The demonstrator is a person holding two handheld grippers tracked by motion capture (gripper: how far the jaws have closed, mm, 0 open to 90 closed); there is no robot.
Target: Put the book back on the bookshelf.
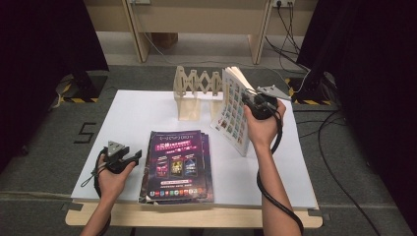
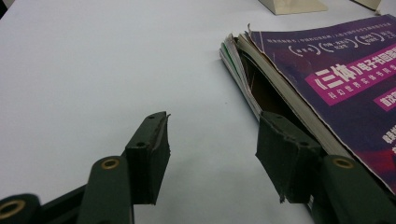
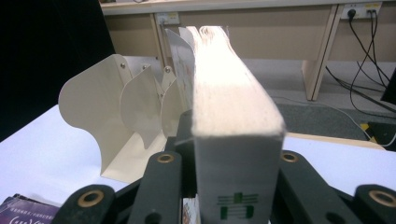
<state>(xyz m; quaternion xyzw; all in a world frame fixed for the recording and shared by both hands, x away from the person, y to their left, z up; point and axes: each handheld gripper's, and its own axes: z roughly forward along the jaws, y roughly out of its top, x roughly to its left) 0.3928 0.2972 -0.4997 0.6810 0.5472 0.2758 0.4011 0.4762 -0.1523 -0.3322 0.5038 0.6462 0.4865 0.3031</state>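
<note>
At lower left of the high view, the left gripper (image 1: 132, 158) rests on the white tabletop (image 1: 142, 108), jaws apart and empty, beside a stack of purple-covered magazines (image 1: 178, 164). Upper centre stands a cream accordion-style book rack (image 1: 196, 93). Right of it, the right gripper (image 1: 251, 104) clamps a thick white-spined book (image 1: 235, 110), held upright.

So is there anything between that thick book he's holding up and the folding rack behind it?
Nothing visible. The right tongs grip the book by its spine, close beside the rack, whose near slots look free.
</note>
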